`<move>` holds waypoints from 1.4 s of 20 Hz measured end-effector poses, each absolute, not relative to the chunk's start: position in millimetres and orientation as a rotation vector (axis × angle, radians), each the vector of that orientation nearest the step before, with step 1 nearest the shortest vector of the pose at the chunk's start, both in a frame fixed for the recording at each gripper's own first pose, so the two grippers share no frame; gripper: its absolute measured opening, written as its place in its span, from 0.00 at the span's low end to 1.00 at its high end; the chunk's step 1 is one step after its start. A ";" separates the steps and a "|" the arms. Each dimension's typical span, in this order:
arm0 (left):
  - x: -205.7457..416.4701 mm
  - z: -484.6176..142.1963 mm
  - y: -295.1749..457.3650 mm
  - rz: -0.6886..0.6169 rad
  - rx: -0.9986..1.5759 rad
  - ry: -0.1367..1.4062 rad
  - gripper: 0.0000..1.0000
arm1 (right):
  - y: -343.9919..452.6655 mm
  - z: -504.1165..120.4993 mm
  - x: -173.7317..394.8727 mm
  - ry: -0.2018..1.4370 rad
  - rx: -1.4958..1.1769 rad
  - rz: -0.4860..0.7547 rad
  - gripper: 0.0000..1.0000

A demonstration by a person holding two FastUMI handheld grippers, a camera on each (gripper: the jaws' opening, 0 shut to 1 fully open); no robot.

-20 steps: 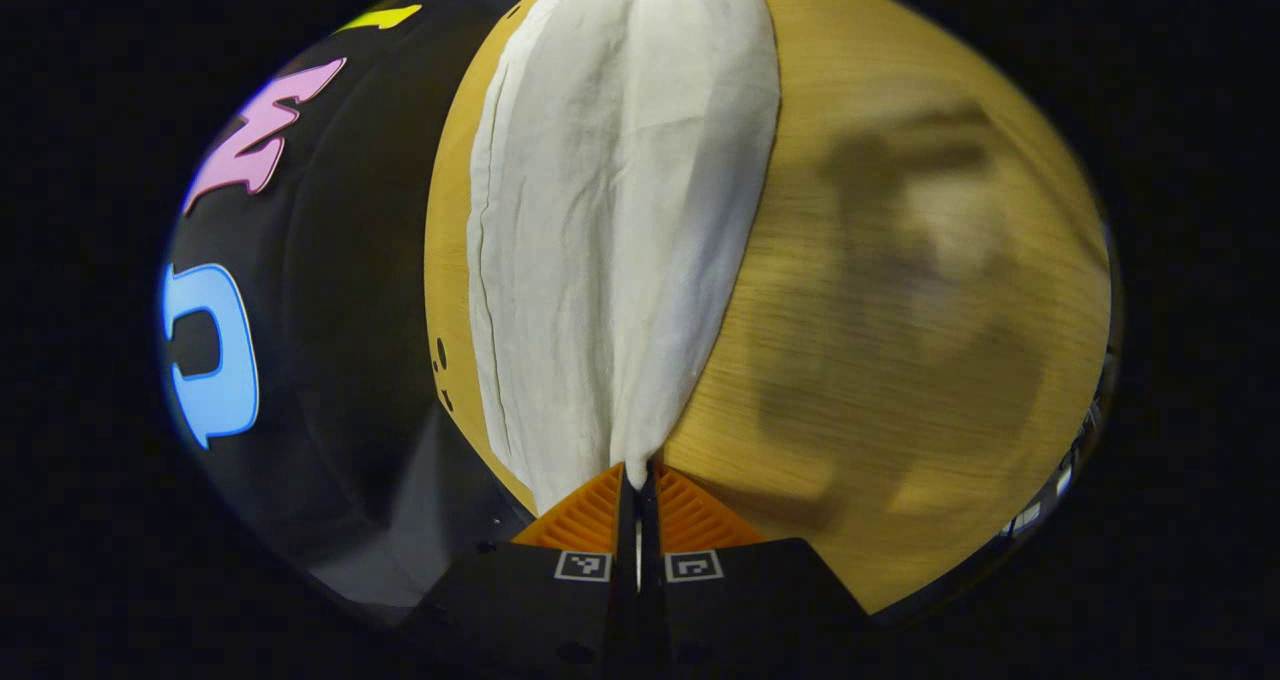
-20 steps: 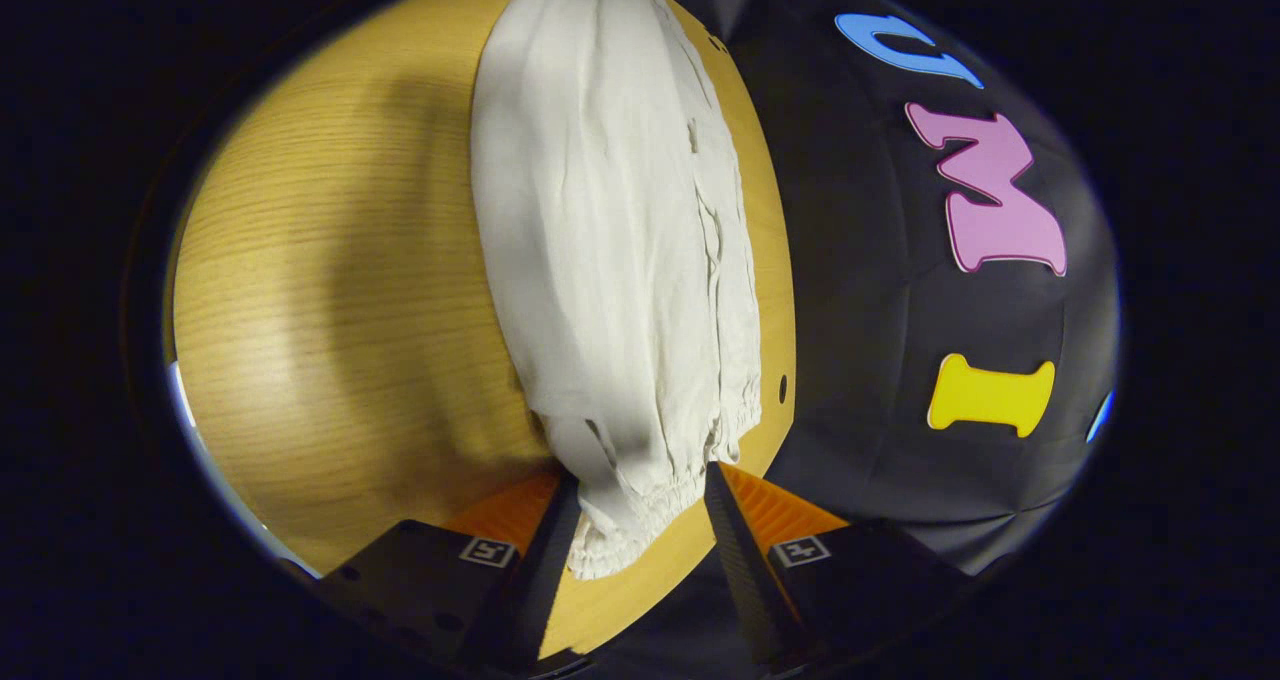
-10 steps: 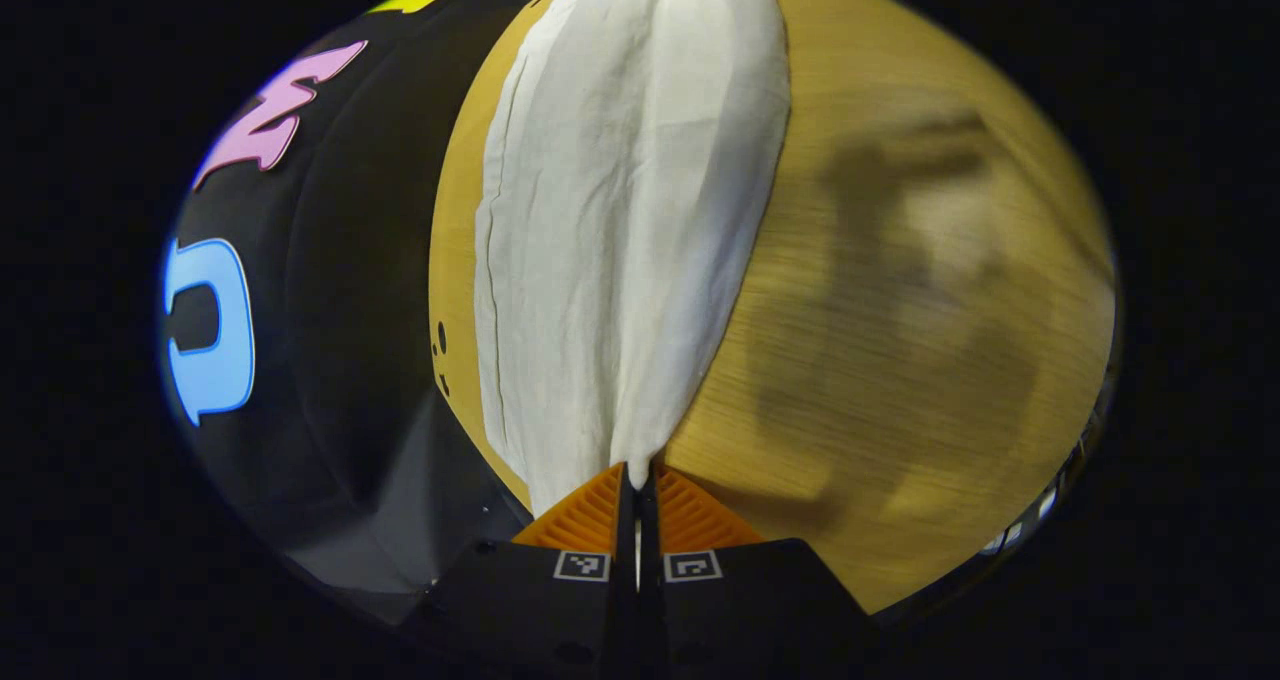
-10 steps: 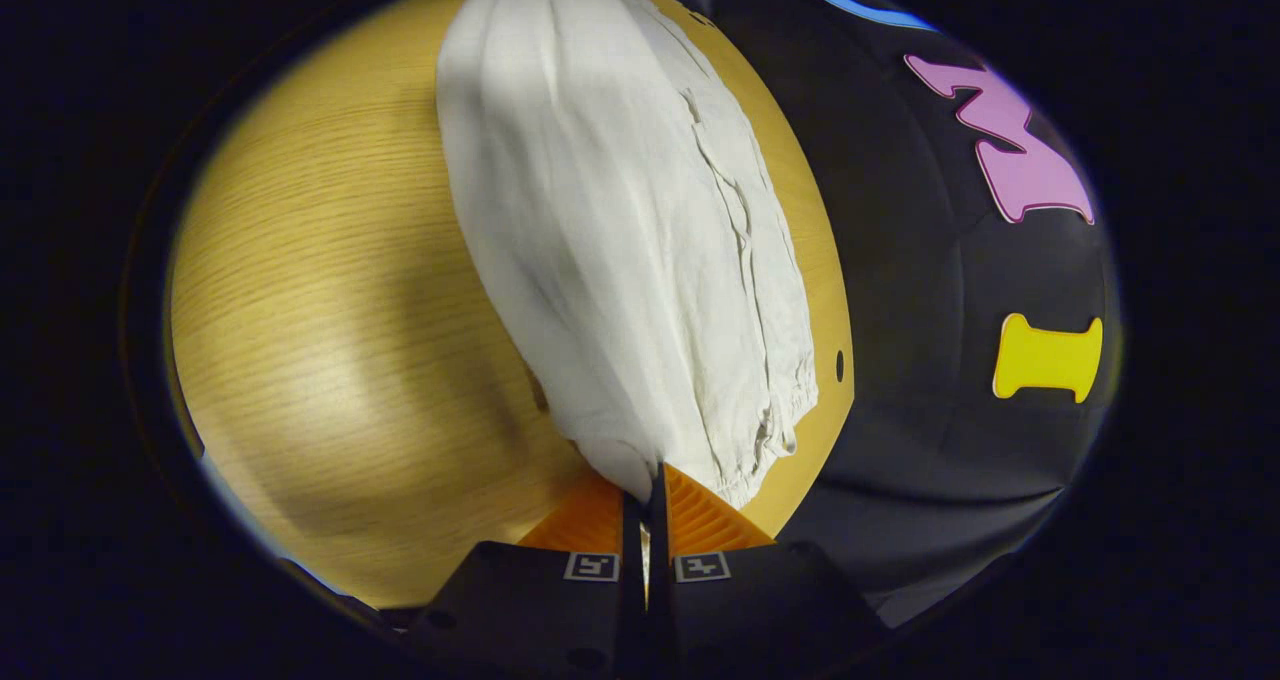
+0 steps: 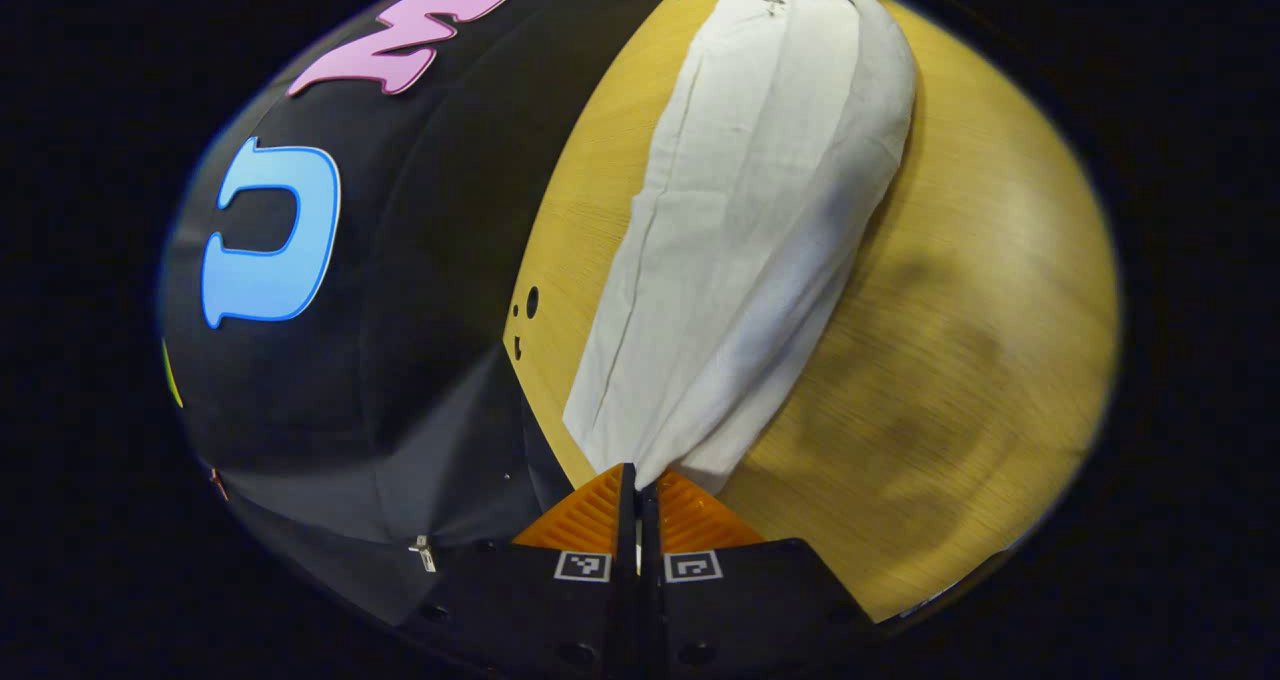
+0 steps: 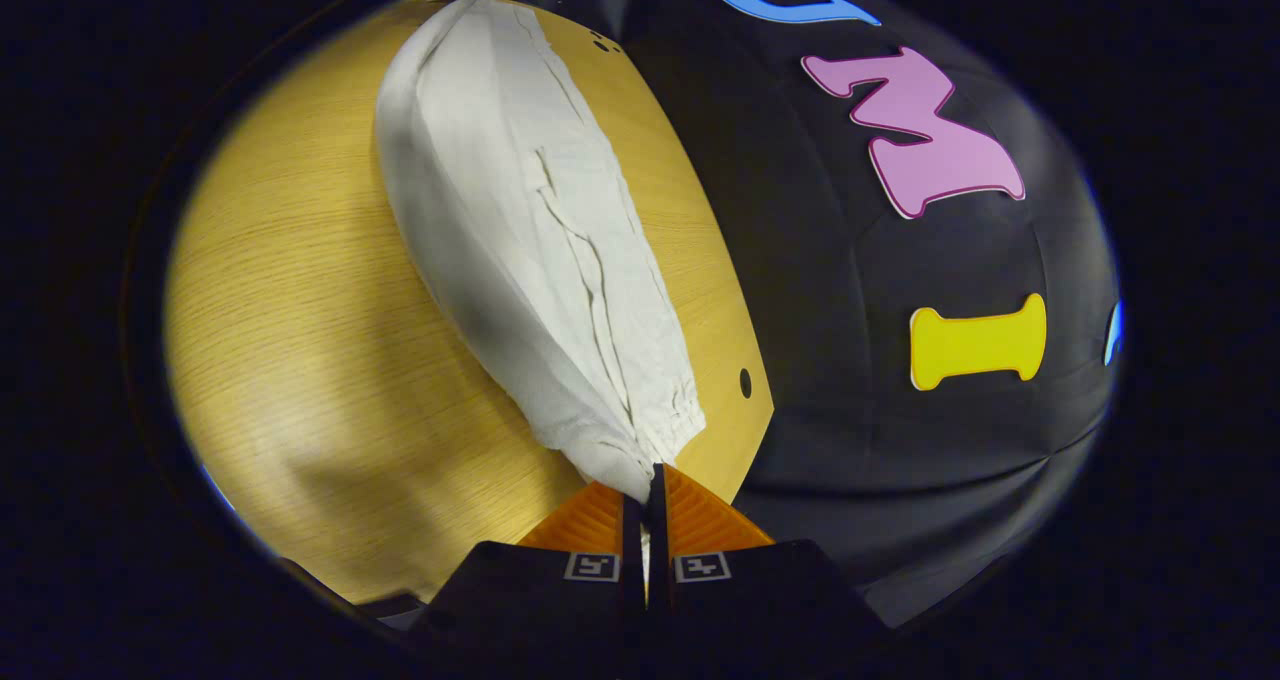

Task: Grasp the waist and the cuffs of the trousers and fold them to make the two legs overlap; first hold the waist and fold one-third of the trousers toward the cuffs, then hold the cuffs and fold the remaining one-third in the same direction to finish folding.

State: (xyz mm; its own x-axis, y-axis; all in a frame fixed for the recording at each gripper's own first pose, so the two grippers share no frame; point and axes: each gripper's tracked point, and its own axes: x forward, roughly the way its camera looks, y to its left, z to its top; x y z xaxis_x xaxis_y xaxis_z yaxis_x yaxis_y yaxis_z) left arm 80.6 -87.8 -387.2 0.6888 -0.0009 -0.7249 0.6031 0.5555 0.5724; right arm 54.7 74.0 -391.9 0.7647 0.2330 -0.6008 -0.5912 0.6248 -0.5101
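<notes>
White trousers [image 5: 760, 210] lie lengthwise on the wooden table [image 5: 980, 310], running away from my left gripper [image 5: 638, 472]. That gripper is shut on the cuff end, which is lifted into a peak off the wood. In the right gripper view the trousers [image 6: 520, 230] stretch away from my right gripper [image 6: 648, 472], which is shut on the gathered elastic waist. The near leg layer is raised along its edge and casts a shadow on the table [image 6: 300, 310]. The drawstring shows at the far end in the left gripper view.
The table's edge runs close beside the trousers on the wall side, with small holes [image 5: 531, 302] in the wood near it. One hole [image 6: 745, 382] sits by the waist. Bare wood spreads on the other side of the trousers.
My right gripper went from open around the waist to shut on it. Both grippers have since swung and lifted, raising the near edge of the trousers. The left stayed shut throughout.
</notes>
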 end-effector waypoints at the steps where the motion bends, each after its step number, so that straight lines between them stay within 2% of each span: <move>1: 85.8 -383.6 -86.9 -0.392 0.916 0.743 0.05 | 74.4 -386.6 64.0 0.510 -0.748 0.486 0.05; 2: 96.7 -378.9 -87.7 -0.383 0.900 0.744 0.05 | 74.6 -381.2 74.9 0.502 -0.738 0.474 0.00; 3: 110.2 -374.6 -85.8 -0.367 0.881 0.739 0.05 | 74.8 -374.7 91.8 0.492 -0.720 0.452 0.05; 9: 151.1 -368.0 -81.5 -0.297 0.781 0.785 0.05 | 72.7 -381.6 128.5 0.551 -0.637 0.390 0.05; 24: 178.6 -428.5 -108.9 -0.285 0.736 1.037 0.05 | 99.1 -445.9 176.0 0.738 -0.489 0.387 0.06; 26: 176.1 -437.1 -112.3 -0.301 0.735 1.065 0.06 | 97.6 -452.0 181.2 0.758 -0.479 0.361 0.18; 28: 166.3 -448.3 -116.0 -0.332 0.713 1.120 0.05 | 99.3 -459.5 180.8 0.782 -0.469 0.360 0.37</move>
State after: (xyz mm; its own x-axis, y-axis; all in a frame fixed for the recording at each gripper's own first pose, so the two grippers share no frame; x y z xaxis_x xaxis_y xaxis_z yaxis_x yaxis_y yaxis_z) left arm 166.3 -116.0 -448.3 0.4181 0.1029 -0.9026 0.5786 0.7358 0.3519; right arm 180.8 99.3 -459.5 0.6578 0.1363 -0.7408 -0.4745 0.8388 -0.2670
